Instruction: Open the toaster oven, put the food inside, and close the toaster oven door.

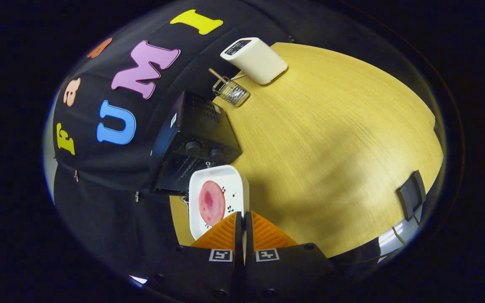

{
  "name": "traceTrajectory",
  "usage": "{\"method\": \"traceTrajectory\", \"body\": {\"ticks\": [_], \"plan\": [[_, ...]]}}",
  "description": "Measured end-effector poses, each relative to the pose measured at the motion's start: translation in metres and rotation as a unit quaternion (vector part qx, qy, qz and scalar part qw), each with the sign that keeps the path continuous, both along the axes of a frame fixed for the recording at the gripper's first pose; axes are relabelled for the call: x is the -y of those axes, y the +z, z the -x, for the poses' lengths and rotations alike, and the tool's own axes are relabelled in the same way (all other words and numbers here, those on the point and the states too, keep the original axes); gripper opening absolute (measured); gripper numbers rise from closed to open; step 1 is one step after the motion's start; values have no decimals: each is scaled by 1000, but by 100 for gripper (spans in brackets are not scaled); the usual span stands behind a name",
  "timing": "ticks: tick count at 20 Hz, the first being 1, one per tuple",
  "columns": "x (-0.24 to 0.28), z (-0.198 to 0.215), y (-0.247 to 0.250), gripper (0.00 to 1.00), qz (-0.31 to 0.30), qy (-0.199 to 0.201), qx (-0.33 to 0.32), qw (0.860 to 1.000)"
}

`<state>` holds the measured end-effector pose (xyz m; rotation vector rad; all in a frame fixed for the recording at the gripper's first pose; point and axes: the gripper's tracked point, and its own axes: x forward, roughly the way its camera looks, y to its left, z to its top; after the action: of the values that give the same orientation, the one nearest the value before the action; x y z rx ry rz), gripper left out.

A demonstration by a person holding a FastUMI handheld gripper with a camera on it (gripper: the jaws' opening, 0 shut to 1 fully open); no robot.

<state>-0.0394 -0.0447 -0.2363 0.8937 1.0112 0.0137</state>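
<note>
Claw [243, 219] gripping white plate [225, 176] edge, ham slice [211, 203] just ahead

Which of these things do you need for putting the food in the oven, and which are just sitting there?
Needed:
toaster oven
white plate, pinched at its rim by the gripper
pink round food on the plate

Just sitting there:
white toaster
wire rack
black box at the table's edge

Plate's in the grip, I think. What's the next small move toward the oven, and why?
Probably ease the white plate forward into the toaster oven. The gripper looks shut on the plate's near rim, the pink food slice lies flat on it, and the plate's far edge already sits at the oven's dark front. Whether the door is fully open is hard to tell.
</note>
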Motion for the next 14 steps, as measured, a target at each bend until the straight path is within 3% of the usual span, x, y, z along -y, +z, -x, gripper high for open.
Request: {"method": "traceTrajectory", "body": {"ticks": [4, 14], "plan": [[-48, -6, 4, 6, -31, -7, 2, 999], [-139, -76, -22, 5, -20, -59, 13, 998]]}}
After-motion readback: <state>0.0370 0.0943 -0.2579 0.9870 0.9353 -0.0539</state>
